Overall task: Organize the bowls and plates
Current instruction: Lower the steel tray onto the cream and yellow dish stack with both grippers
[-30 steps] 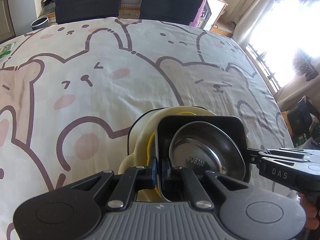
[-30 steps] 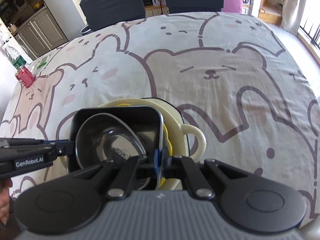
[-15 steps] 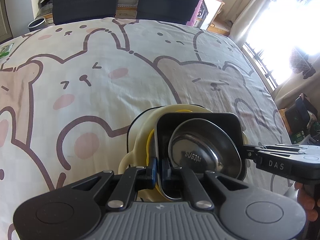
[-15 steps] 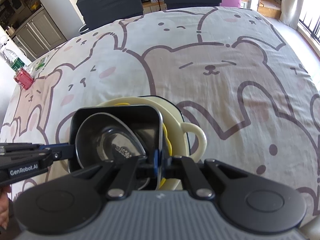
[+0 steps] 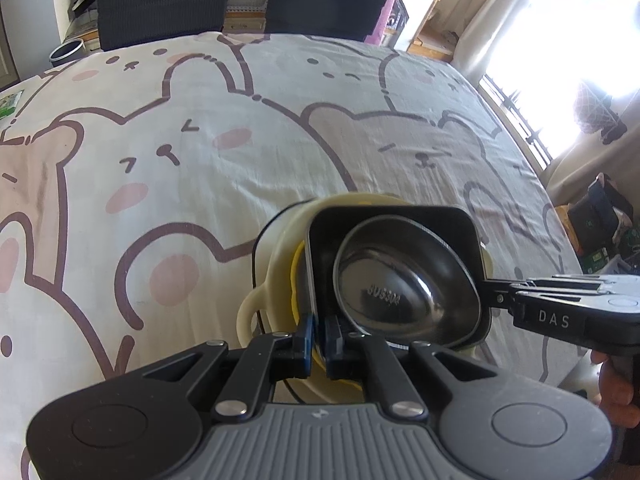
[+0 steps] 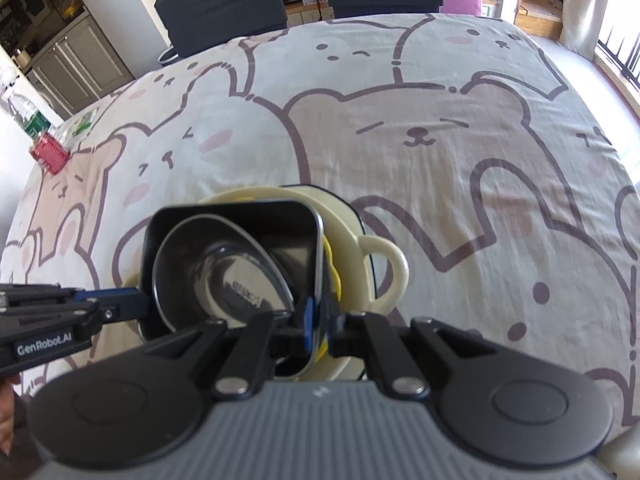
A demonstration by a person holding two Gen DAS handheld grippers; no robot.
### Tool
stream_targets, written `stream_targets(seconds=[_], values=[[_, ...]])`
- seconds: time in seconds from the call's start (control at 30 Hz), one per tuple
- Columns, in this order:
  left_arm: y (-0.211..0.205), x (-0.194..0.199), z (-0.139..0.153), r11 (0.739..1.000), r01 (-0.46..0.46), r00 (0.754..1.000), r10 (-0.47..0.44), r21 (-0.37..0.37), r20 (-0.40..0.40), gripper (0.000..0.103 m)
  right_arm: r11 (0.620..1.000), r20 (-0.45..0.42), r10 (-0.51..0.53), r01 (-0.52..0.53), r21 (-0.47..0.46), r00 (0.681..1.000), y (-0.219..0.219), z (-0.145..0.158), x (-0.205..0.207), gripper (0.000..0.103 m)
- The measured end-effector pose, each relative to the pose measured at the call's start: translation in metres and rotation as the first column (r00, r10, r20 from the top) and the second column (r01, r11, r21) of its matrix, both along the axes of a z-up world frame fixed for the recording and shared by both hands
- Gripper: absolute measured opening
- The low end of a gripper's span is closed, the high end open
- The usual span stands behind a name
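A black square dish [image 5: 400, 220] holds a tilted steel bowl [image 5: 404, 292] stamped SUS304. It sits over a yellow dish [image 5: 298, 276] inside a cream two-handled bowl [image 5: 250, 312]. My left gripper [image 5: 318, 330] is shut on the black dish's left rim. My right gripper [image 6: 320, 320] is shut on its right rim [image 6: 318, 248]. Each gripper shows in the other's view, the right one [image 5: 496, 292] and the left one [image 6: 132, 304]. In the right wrist view the steel bowl [image 6: 224, 276] and the cream bowl's handle [image 6: 388, 272] also show.
The stack is near the front of a table with a bear-print cloth [image 5: 200, 140]. Two dark chairs [image 5: 160, 0] stand at the far edge. A bottle and a red box [image 6: 48, 152] sit far left. A window [image 5: 580, 40] is at the right.
Both grippers and the black dish with the steel bowl have risen and tilted a little; the steel bowl has slid slightly inside the dish.
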State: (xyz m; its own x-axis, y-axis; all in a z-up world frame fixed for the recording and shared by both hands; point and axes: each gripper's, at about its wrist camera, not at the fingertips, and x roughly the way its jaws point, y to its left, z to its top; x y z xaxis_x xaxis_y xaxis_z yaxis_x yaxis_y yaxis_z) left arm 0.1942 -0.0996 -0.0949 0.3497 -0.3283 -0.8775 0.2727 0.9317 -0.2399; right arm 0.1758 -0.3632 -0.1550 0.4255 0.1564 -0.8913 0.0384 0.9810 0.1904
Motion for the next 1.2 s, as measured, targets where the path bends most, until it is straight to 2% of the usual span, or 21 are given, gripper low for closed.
stream_targets(seconds=[0.23,0.63,1.2], values=[[-0.006,-0.006,-0.007,0.999,0.032,0.999,-0.032,0.030,-0.003,0.010,0.999,-0.024,0.032,-0.033,-0.025,0.999,0.007,-0.005,-0.005,0.008],[0.001,-0.010,0.004,0.999,0.039,0.999,-0.039,-0.028,0.005,0.012,0.999,-0.016,0.047,-0.048,-0.023,0.999,0.005,-0.003,-0.008,0.009],[0.000,-0.010,0.004,0.999,0.046,0.999,-0.046,-0.020,0.012,0.013,0.999,-0.011,0.044,-0.044,-0.032,0.999,0.006,-0.002,-0.007,0.009]])
